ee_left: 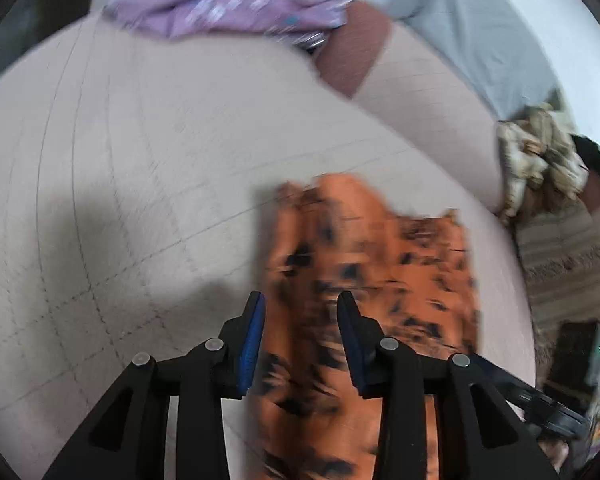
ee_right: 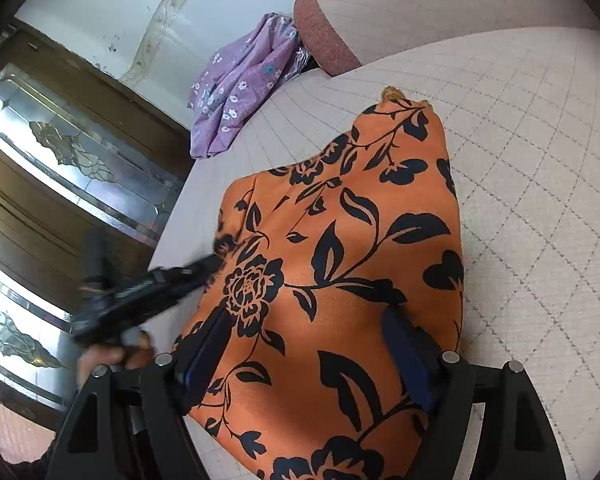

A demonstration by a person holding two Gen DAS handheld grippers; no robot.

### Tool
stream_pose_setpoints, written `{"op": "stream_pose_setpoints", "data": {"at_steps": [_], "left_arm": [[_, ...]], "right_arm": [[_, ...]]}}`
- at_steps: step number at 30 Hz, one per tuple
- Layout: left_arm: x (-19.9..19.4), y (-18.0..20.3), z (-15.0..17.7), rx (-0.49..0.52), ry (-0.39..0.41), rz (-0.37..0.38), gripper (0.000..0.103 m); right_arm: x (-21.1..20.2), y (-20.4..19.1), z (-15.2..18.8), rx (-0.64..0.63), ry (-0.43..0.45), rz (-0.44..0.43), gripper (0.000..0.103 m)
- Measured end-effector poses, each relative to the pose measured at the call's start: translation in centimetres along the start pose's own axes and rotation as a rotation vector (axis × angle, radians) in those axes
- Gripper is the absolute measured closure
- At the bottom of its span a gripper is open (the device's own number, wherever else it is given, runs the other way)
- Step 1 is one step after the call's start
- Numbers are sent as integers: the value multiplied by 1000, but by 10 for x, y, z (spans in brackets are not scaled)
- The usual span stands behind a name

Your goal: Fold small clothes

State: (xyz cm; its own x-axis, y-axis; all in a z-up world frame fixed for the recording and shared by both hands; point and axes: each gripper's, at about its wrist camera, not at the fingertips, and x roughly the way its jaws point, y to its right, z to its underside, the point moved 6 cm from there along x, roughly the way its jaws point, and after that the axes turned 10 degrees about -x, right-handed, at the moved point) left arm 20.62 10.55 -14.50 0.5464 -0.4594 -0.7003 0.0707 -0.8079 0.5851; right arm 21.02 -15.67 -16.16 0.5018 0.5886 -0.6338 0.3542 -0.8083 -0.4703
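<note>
Left wrist view: most of it is blurry. The orange cloth (ee_left: 364, 280) with black marks is smeared, so its pattern is hard to read, and its near end runs off the bottom of the picture. It lies on the pale quilted bed (ee_left: 120, 160). The left claw (ee_left: 301, 304) hangs over the cloth's left edge — the cloth shows in the gap between the two fingers, but the pads do not press it. The claw is partly open and holds nothing. A purple cloth (ee_left: 220, 0) lies far off at the top, blurry too. A brown pillow end (ee_left: 352, 56) sits beside it.

Right wrist view: this one is sharp. The orange cloth (ee_right: 340, 260) with black flowers lies flat on the bed (ee_right: 540, 160), and its near end is cut off at the bottom. The right claw (ee_right: 310, 320) stands wide open over the cloth — one finger near each side, and it grips nothing. The fingertips are dark and a bit hard to make out. The left claw (ee_right: 216, 258) comes in from the left as a dark blur at the cloth's edge, with a hand (ee_right: 112, 356) behind it. The purple cloth (ee_right: 240, 84) lies at the bed's far corner, well apart.
</note>
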Motion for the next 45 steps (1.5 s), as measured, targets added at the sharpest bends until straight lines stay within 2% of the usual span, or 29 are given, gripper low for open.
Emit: {"op": "stream_pose_setpoints", "data": {"at_steps": [1, 2, 3, 4, 5, 6, 7, 8, 9, 10, 11, 13, 15, 17, 20, 24, 28, 30, 31, 32, 33, 34, 37, 39, 41, 45], "left_arm": [[-7, 9, 5, 32, 13, 11, 65], [-12, 15, 14, 80, 20, -16, 65], [-7, 13, 18, 102, 22, -56, 65], [1, 3, 30, 123, 1, -127, 65], [14, -9, 39, 116, -45, -167, 64], [23, -23, 45, 64, -75, -147, 61], [17, -29, 43, 3, -55, -100, 60], [8, -30, 40, -29, -42, -95, 60], [-3, -27, 38, -34, -10, -88, 62], [-15, -22, 35, -16, 30, -69, 58], [-25, -17, 37, 14, 48, -36, 49], [-32, -17, 43, 30, 21, 27, 36], [-29, -20, 50, 17, 0, 51, 36], [-18, -30, 55, -50, -52, 76, 36], [-9, -33, 54, -113, -90, 135, 36], [4, -27, 39, -122, -82, 141, 36], [22, -26, 36, -129, -123, 135, 36], [33, -26, 40, -108, -138, 113, 39], [33, -25, 41, -80, -132, 96, 45], [33, -25, 41, -69, -138, 80, 54], [34, -25, 41, -72, -146, 85, 59], [34, -24, 41, -81, -160, 101, 66], [29, -15, 40, -46, -141, 98, 76], [18, -5, 38, -50, -117, 115, 77], [1, 14, 33, -50, -77, 166, 79], [-20, 54, 28, 10, -12, 209, 79]], "right_arm": [[0, -1, 0, -1, 1, 2, 22], [-1, -1, 1, 2, 1, 5, 22], [-1, -1, 1, 5, 2, 5, 22], [-2, -1, 1, 9, 1, 4, 22], [-2, -1, 1, 14, -2, 4, 22], [-2, 0, 0, 19, -4, 4, 22], [-1, 0, -1, 24, -8, 0, 22], [-1, -1, -1, 29, -21, 7, 22], [-3, -2, 0, 26, -26, 15, 22], [-8, -6, 1, 22, -25, 22, 21], [-15, -8, 2, 16, -10, 20, 20], [-25, -8, 8, 19, 5, 19, 20], [-39, 0, 17, 46, 33, 32, 20], [-50, 16, 26, 88, 55, 59, 20], [-57, 41, 36, 182, 63, 68, 19], [-48, 60, 32, 239, 52, 51, 19], [-23, 60, 16, 227, 33, 12, 19], [-7, 58, 13, 221, 12, -22, 20], [6, 58, 14, 222, -22, -36, 22], [18, 58, 15, 214, -54, -24, 33], [20, 56, 15, 194, -53, -10, 38], [22, 52, 13, 174, -57, -5, 49], [16, 36, 6, 96, -57, 37, 63], [7, 25, -2, 55, -41, 50, 65], [-9, 11, -12, 15, -13, 47, 67], [-52, 1, -30, -36, 58, 58, 67]]}}
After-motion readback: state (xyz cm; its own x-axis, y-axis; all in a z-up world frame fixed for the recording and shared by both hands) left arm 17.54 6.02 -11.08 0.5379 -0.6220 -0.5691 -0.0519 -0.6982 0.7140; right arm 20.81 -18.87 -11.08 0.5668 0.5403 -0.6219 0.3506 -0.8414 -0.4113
